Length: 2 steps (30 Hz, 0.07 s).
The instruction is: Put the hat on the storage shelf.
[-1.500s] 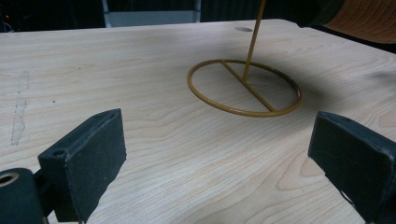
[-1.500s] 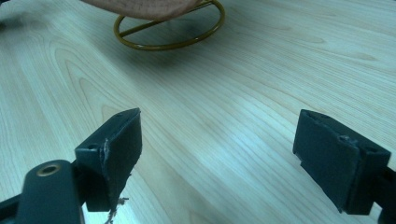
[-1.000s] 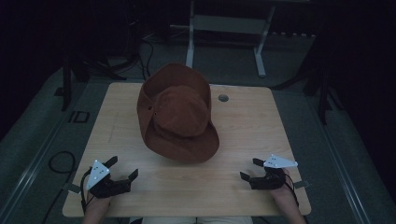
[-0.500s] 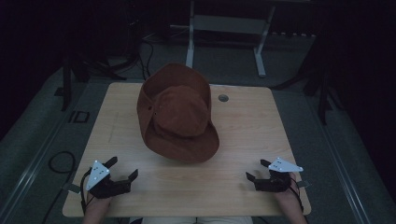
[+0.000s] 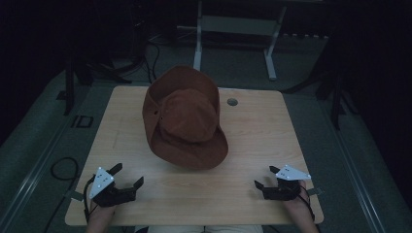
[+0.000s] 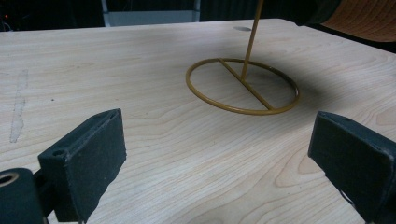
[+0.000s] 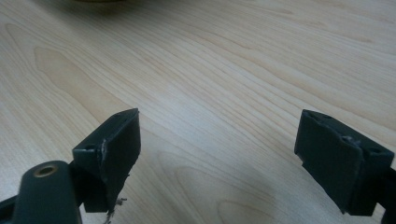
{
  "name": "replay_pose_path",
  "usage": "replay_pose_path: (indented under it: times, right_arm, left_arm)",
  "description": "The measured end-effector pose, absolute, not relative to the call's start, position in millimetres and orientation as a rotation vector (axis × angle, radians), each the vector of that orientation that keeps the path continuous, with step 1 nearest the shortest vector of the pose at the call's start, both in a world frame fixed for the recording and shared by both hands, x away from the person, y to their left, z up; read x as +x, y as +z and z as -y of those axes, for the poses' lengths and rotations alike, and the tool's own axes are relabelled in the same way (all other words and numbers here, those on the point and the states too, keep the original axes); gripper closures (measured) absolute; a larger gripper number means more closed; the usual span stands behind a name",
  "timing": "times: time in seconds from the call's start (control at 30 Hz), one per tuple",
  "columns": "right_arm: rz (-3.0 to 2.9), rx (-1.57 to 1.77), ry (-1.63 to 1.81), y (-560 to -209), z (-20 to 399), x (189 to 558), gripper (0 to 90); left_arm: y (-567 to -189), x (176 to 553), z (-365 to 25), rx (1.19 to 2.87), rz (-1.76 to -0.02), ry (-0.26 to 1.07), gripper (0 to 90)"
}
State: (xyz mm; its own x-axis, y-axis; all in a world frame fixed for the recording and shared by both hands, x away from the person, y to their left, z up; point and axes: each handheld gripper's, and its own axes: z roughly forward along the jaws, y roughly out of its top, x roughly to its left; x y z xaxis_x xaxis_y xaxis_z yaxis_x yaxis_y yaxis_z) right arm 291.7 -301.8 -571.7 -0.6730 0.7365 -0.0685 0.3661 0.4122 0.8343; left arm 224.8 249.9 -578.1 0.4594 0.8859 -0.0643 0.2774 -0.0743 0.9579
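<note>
Both claws rest low at the near edge of the surface [image 5: 252,121], jaws spread wide and holding nothing, so by my reading the work is at its very start: the approach to the hat [image 5: 184,121] has not begun. The left claw [image 5: 127,178] sits at the near left corner, the right claw [image 5: 266,180] at the near right, well apart from each other. The hat lies ahead of both and between them, perched on a thin yellow stand [image 6: 243,86] whose ring base lies flat on the wood just ahead of the left claw in the left gripper view; the hat's rim shows there at the upper right, above the ring. The brim tilts down toward the near side, its low edge hanging clear of the wood. The next move likely calls for one or both claws to travel forward and inward, rise to brim height, and close on the brim's edge. The stand looks light, so a sideways tug could tip it; lifting straight up seems safer.
</note>
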Motion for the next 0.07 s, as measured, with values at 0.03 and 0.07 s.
replay_pose_path:
  times: [0.03,0.07]
  right_arm:
    - [-2.243,0.945,1.169,-571.8,302.2,291.9,14.3]
    - [-2.244,0.946,1.169,-572.0,302.5,292.2,14.3]
  left_arm:
    - [-578.2,224.8,-249.8,1.611,-1.033,0.693,4.8]
    - [-578.2,225.0,-249.9,1.611,-1.033,0.691,4.7]
